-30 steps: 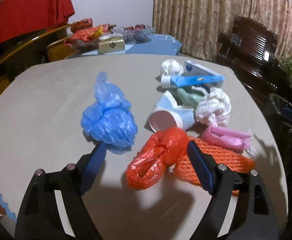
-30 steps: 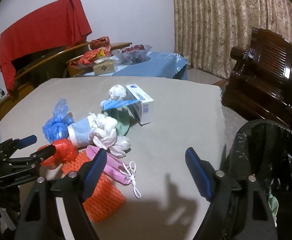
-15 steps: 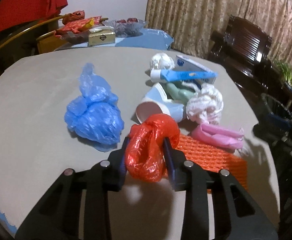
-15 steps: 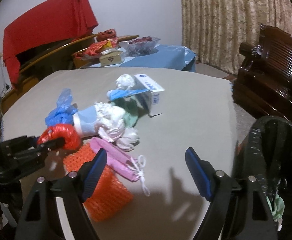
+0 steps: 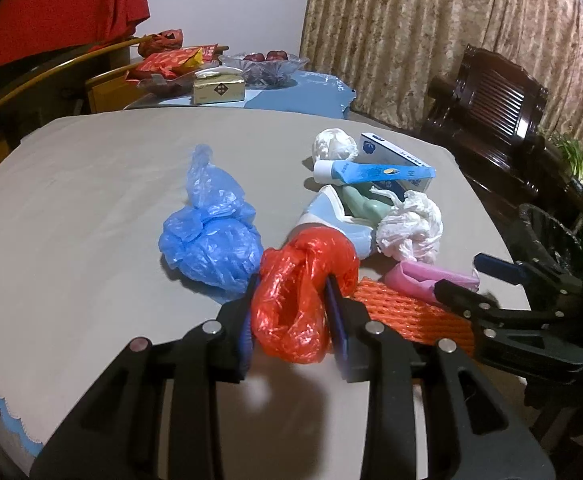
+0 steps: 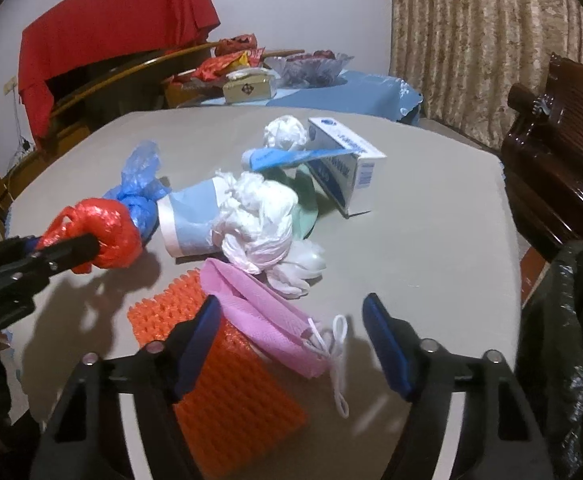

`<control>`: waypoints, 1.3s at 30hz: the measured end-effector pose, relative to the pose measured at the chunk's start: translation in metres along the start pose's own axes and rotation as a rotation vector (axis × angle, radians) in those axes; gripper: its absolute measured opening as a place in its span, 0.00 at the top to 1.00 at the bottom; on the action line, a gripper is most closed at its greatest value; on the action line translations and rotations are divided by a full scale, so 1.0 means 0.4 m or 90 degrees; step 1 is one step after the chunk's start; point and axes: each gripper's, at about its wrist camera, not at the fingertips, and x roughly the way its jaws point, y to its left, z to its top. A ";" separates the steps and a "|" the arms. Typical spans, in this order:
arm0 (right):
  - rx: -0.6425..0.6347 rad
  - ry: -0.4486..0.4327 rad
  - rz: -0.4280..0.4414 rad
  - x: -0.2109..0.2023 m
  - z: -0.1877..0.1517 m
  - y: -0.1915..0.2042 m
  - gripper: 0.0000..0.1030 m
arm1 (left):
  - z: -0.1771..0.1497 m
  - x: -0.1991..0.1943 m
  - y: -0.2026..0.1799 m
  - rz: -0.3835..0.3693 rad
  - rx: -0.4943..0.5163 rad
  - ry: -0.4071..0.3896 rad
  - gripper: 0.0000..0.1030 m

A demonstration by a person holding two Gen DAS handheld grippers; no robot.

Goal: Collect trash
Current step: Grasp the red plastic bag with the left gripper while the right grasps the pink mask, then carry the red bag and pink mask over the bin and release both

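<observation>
A knotted red plastic bag (image 5: 303, 292) is squeezed between the blue pads of my left gripper (image 5: 291, 292), at the near edge of the trash pile; in the right wrist view the same bag (image 6: 99, 236) shows at the left. My right gripper (image 6: 291, 320) hangs low over a pink face mask (image 6: 267, 312). Its jaws are closing with the mask between them, and the pads stand clear of the mask. The mask lies partly on an orange foam net (image 6: 227, 400).
On the grey table (image 5: 91, 200) lie a blue bag (image 5: 211, 240), a paper cup (image 6: 189, 220), a white bag (image 6: 259, 220), a toothpaste tube (image 6: 291, 156) and its box (image 6: 343, 160). A black-lined bin (image 6: 563, 340) stands off the right edge.
My left gripper closed on the red bag. My right gripper came forward and down over the pink mask, and its jaws have narrowed.
</observation>
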 end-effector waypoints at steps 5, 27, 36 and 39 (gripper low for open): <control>-0.006 0.033 0.035 0.023 -0.010 0.009 0.63 | -0.001 0.000 0.000 0.001 0.000 0.001 0.70; -0.011 -0.069 0.062 -0.226 0.032 -0.011 0.91 | 0.052 -0.115 -0.073 0.005 0.013 -0.059 0.71; 0.038 -0.127 0.024 -0.367 0.037 -0.076 0.91 | 0.077 -0.178 -0.163 -0.022 0.037 -0.082 0.71; 0.049 -0.142 0.006 -0.405 0.037 -0.102 0.91 | 0.083 -0.189 -0.196 -0.032 0.047 -0.085 0.71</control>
